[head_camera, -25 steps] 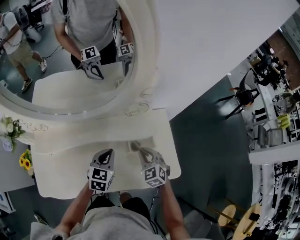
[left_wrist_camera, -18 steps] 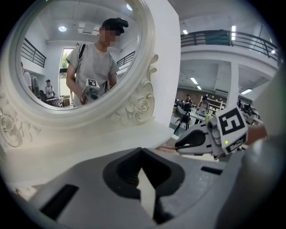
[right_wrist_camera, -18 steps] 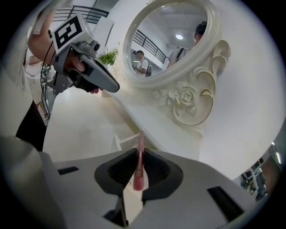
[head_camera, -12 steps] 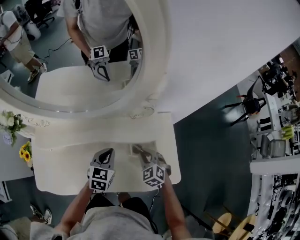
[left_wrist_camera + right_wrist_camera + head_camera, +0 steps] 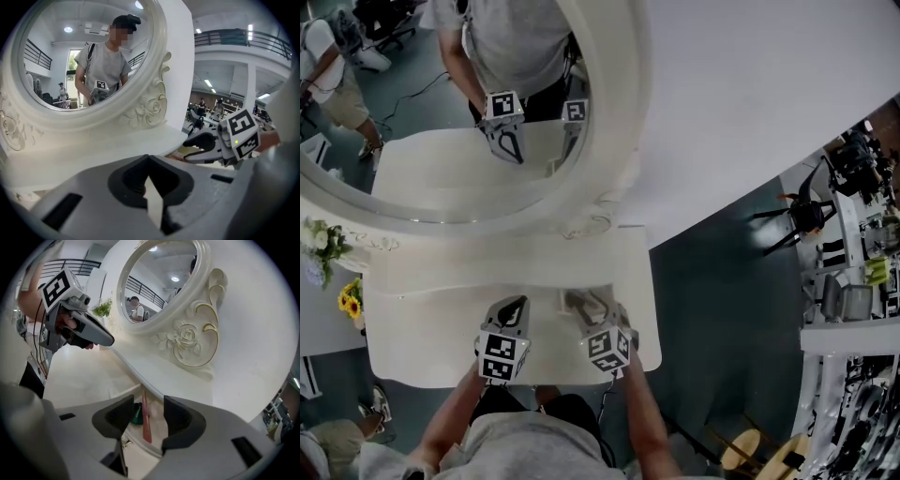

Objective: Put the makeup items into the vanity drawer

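White vanity drawer (image 5: 157,429) — pink stick (image 5: 146,420) lies front-to-back inside.

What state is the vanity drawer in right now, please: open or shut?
Open. The right gripper view shows the drawer pulled out, with a pink stick and a green item lying inside.

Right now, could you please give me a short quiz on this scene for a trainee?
1. True or false: the right gripper is clamped on the pink stick.
2. What lies beside that stick in the drawer? A) a green item B) a blue comb C) a spoon
3. Fill in: the left gripper has its jaws ___.
Key: 1 false, its jaws have just been opening and press on nothing; the stick lies in the drawer. 2 A. 3 shut.
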A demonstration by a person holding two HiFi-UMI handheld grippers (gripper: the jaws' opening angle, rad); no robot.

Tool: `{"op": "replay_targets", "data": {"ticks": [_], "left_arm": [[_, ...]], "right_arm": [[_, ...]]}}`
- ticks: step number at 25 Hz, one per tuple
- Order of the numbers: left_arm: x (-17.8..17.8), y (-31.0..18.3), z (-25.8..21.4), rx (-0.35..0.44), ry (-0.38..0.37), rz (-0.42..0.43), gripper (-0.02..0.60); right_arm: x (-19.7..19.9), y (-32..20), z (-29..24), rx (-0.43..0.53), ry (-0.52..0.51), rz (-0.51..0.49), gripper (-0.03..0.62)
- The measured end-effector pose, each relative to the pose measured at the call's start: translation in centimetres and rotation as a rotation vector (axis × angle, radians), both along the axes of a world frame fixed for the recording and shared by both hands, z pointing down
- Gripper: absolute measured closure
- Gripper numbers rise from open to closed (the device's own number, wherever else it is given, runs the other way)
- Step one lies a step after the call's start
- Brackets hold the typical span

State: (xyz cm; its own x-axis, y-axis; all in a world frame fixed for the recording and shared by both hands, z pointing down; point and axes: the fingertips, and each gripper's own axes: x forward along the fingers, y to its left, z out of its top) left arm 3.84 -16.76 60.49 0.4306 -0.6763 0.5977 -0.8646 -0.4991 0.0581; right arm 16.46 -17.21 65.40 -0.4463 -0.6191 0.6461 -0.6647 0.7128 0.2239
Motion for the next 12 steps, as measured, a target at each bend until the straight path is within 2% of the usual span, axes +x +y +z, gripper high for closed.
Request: {"op": "replay_targets", "data": {"ticks": [1, 12], "left_arm": [[0.01, -0.07, -0.05, 0.001, -0.001, -0.001, 0.581], [-0.12, 0.47, -0.45, 0.009, 0.006, 0.005, 0.581]], "right_arm": [[0.06, -0.02, 0.01, -0.005, -0.009, 0.006, 0.398], [0.63, 0.33, -0.66, 0.005, -0.019, 0.056, 0.398]]}}
